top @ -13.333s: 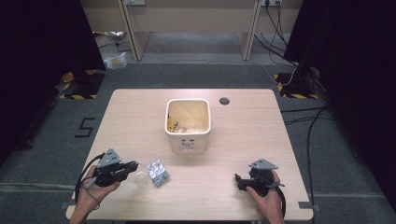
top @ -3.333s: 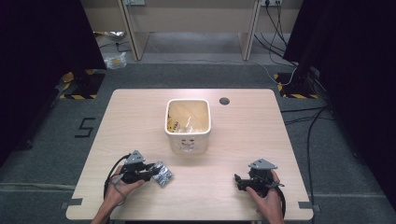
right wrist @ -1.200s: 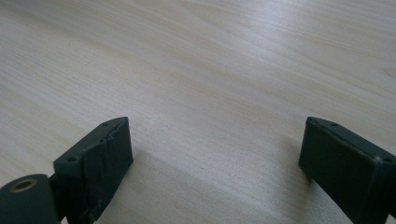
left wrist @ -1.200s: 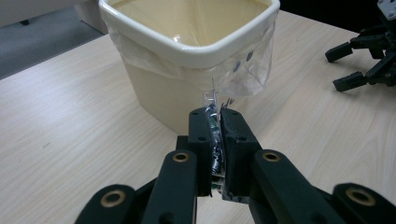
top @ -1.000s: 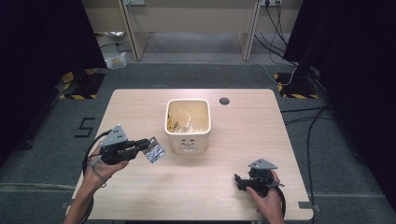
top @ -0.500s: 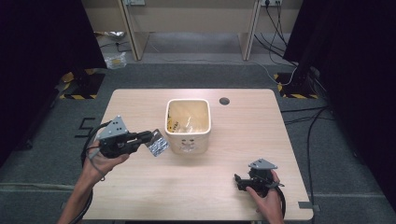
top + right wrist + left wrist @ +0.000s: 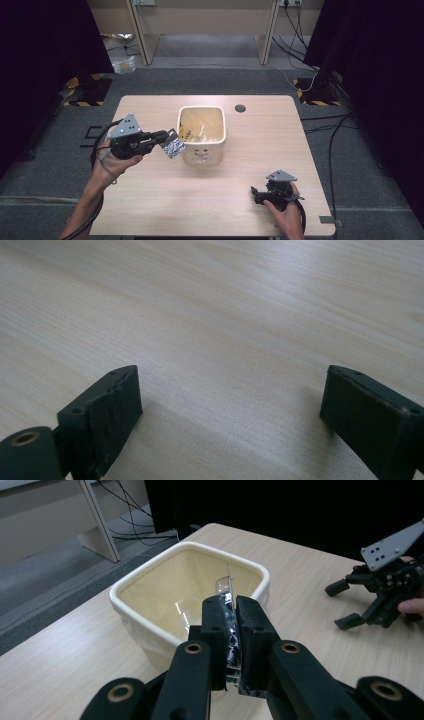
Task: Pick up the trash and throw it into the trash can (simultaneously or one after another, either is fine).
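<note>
Lab/test bay: black curtains (image 7: 45, 55), hazard tape (image 7: 82, 103), floor cables (image 7: 320, 117).

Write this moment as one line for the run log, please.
left tongs: shut on foil packet, beside tub | right tongs: open, on table | packet: not in tub

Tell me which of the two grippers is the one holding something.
The left gripper, raised beside the cream tub, pinches a shiny packet; the right gripper rests open near the table's front edge.
</note>
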Action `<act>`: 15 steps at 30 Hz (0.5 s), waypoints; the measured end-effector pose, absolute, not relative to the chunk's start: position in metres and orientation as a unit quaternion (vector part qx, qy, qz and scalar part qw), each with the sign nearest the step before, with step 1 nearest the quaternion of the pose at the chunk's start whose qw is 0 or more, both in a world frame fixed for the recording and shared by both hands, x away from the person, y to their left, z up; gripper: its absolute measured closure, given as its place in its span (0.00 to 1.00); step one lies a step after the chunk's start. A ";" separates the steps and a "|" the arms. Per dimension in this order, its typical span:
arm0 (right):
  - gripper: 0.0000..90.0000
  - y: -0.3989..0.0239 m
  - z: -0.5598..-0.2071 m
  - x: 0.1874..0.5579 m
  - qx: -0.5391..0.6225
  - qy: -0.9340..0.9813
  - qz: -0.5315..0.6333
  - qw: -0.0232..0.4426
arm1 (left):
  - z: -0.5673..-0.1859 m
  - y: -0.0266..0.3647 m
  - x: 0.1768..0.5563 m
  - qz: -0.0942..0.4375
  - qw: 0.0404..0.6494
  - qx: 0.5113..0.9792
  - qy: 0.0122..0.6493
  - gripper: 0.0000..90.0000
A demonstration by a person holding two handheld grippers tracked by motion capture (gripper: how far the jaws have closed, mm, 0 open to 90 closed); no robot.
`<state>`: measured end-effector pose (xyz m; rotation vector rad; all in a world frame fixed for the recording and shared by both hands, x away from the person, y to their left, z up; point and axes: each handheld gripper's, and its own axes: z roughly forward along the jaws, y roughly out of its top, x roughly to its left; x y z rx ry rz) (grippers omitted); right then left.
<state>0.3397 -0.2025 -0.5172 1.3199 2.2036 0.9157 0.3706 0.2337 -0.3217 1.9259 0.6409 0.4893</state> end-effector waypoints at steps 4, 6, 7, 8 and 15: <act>0.11 -0.203 -0.517 0.340 0.474 0.791 0.329 0.206 | -0.319 0.231 0.378 0.204 0.509 0.791 0.271 0.92; 0.11 -0.203 -0.517 0.340 0.474 0.791 0.329 0.206 | -0.319 0.230 0.383 0.206 0.510 0.790 0.273 0.92; 0.11 -0.203 -0.517 0.340 0.474 0.791 0.329 0.206 | -0.319 0.230 0.383 0.206 0.510 0.790 0.273 0.92; 0.11 -0.203 -0.517 0.340 0.474 0.791 0.329 0.206 | -0.319 0.227 0.387 0.206 0.509 0.789 0.274 0.92; 0.11 -0.203 -0.517 0.340 0.474 0.791 0.328 0.206 | -0.318 0.219 0.403 0.208 0.506 0.788 0.282 0.92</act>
